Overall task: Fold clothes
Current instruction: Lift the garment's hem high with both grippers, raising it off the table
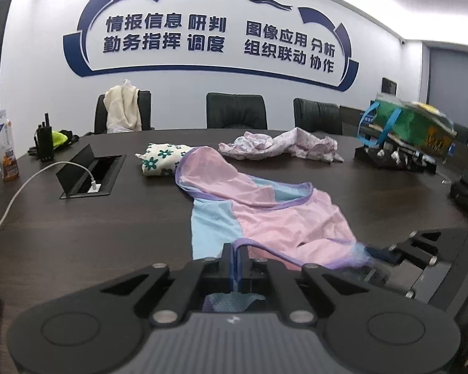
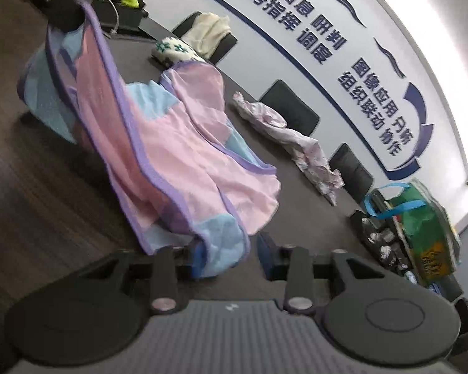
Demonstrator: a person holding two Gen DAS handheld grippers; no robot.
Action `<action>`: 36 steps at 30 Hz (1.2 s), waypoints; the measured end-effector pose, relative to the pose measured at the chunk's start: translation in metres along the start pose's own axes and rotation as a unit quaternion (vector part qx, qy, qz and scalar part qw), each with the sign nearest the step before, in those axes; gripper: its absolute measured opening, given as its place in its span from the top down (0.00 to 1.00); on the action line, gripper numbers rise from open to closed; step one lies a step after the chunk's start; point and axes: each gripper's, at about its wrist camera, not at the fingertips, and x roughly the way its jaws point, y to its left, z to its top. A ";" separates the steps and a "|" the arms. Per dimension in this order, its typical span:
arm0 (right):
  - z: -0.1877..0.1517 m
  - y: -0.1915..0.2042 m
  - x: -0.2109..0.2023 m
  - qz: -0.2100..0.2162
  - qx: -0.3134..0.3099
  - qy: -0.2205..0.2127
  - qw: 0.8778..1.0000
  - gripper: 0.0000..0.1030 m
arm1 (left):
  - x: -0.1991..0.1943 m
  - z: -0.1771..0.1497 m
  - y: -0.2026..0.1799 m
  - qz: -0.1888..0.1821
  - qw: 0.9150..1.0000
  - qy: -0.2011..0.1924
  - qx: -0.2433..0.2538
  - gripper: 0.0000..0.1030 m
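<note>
A pink, light-blue and purple-trimmed garment [image 1: 265, 212] lies stretched on the dark wooden table [image 1: 78, 233]. My left gripper [image 1: 236, 258] is shut on its purple-trimmed near edge. In the right wrist view the same garment [image 2: 171, 143] hangs lifted at its far corner from the left gripper [image 2: 59, 9]. My right gripper [image 2: 231, 255] stands open, with a light-blue corner of the garment draped between its fingers [image 2: 194, 257]. The right gripper also shows in the left wrist view [image 1: 415, 249], low at the garment's right end.
A green-flowered white cloth [image 1: 159, 159] and a crumpled floral garment [image 1: 277, 146] lie further back. A green bag [image 1: 411, 127] stands at the right. An open cable box [image 1: 90, 174], a white cable, a bottle [image 1: 6, 146], radios and office chairs [image 1: 235, 110] are around.
</note>
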 end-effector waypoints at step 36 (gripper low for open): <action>0.296 -0.263 -0.031 -0.026 0.092 -0.234 0.967 0.98 | 0.002 0.391 0.057 0.010 0.989 -0.090 0.115 0.99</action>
